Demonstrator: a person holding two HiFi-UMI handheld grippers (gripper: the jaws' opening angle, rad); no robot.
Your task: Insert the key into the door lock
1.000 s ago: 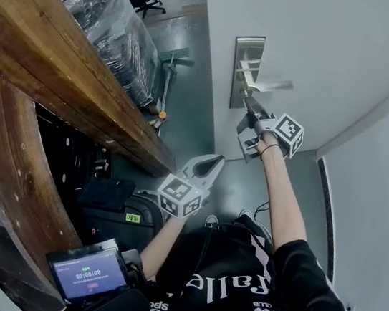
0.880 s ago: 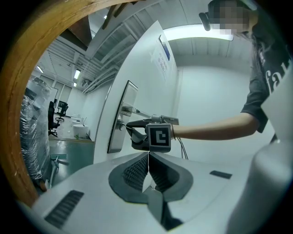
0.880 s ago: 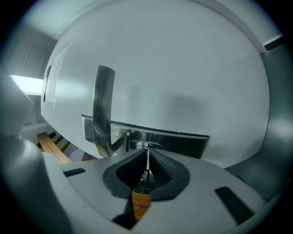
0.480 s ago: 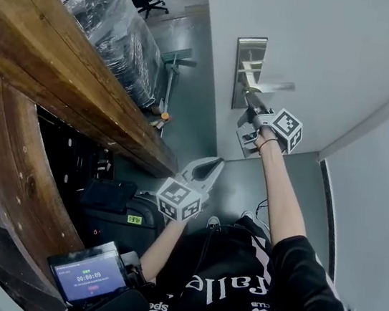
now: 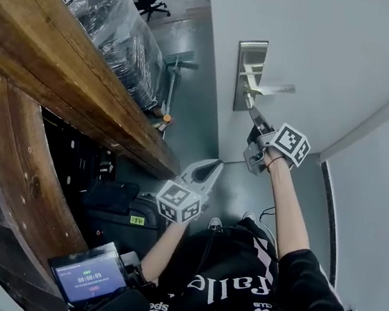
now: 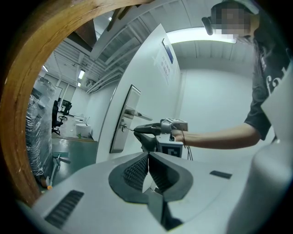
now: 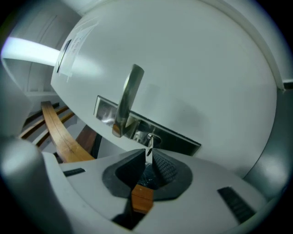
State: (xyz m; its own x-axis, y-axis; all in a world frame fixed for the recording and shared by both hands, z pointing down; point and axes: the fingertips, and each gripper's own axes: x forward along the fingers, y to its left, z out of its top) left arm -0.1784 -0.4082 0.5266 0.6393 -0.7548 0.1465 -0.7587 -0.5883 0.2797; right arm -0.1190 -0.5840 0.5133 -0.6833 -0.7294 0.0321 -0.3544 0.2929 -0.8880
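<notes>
Right gripper: pads pinched on the key, bow buried between them, bare blade standing out past the tips. Blade tip meets the round lock low on the metal plate; depth of entry cannot be read. A brown block sits behind the pads, in the throat of the jaws. The lever handle juts from the same plate just beside the lock, clear of the gripper. The plate is fixed on a pale grey door. In the head view the right arm is stretched forward, almost straight, with the marker cube on top of the gripper and the nose aimed up at the plate, under the handle. Left gripper: pads pressed together with nothing between them. In the head view it is held low and close to the body on a bent arm, well apart from the door, nose pointing towards it; its own view looks across at the right gripper and the plate. A heavy wooden beam runs along the person's left, and a small lit screen sits near the waist
</notes>
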